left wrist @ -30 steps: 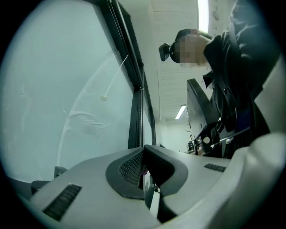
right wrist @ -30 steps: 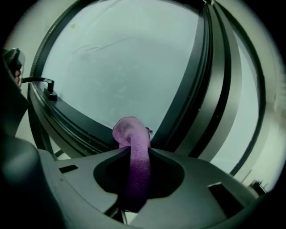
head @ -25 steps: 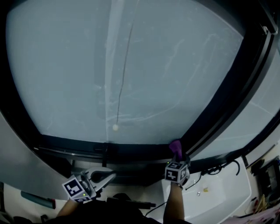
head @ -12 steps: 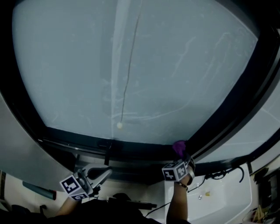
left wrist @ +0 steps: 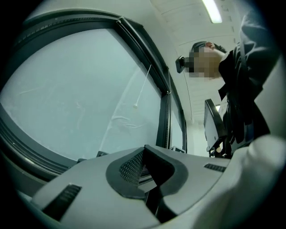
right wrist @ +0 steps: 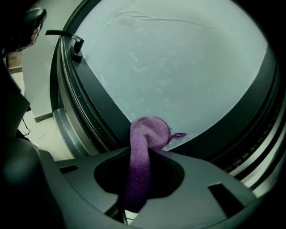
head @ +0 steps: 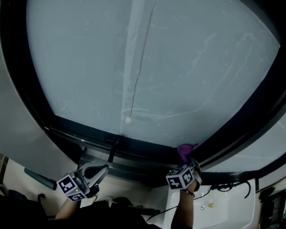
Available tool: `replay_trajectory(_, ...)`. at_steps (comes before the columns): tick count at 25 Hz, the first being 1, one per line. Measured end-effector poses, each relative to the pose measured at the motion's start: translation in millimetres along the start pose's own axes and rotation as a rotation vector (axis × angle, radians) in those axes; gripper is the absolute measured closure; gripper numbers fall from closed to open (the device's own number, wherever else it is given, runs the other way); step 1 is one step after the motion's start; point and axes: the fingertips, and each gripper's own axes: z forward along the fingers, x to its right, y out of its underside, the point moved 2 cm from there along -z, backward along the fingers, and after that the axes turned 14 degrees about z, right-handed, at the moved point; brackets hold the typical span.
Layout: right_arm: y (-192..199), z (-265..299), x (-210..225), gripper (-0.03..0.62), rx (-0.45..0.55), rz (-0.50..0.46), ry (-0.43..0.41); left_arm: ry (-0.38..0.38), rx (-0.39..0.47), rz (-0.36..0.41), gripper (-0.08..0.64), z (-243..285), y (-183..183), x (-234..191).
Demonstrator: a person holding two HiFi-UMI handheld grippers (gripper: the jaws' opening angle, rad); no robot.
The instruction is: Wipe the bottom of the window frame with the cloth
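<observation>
I see the big glass (head: 178, 67) with thin white streaks on it. A thin cord (head: 142, 58) hangs in front of it, with a small white ball (head: 128, 120) at its end. A black handle (right wrist: 67, 36) sticks out near the edge of the glass. Low on my right is a white top (head: 223, 208) with a black wire (head: 223, 184) on it. Low on my left are a grey wall (head: 22, 134) and a dark tube (head: 40, 179). In the left gripper view a long light (left wrist: 213, 10) shines on the ceiling, and a person in dark clothes (left wrist: 243, 85) is at the side.
</observation>
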Motion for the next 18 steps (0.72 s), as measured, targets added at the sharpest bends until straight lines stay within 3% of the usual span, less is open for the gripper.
replay_trajectory(8, -5, 3, -2, 0.514, 0.037, 0.059, -0.068, -0.077, -0.004, 0.027, 0.557, -18, 2, -5)
replay_trajectory(18, -32, -11, -34, 0.513, -0.019, 0.036, -0.055, -0.020, -0.030, 0.099, 0.557, -40, -3, -40)
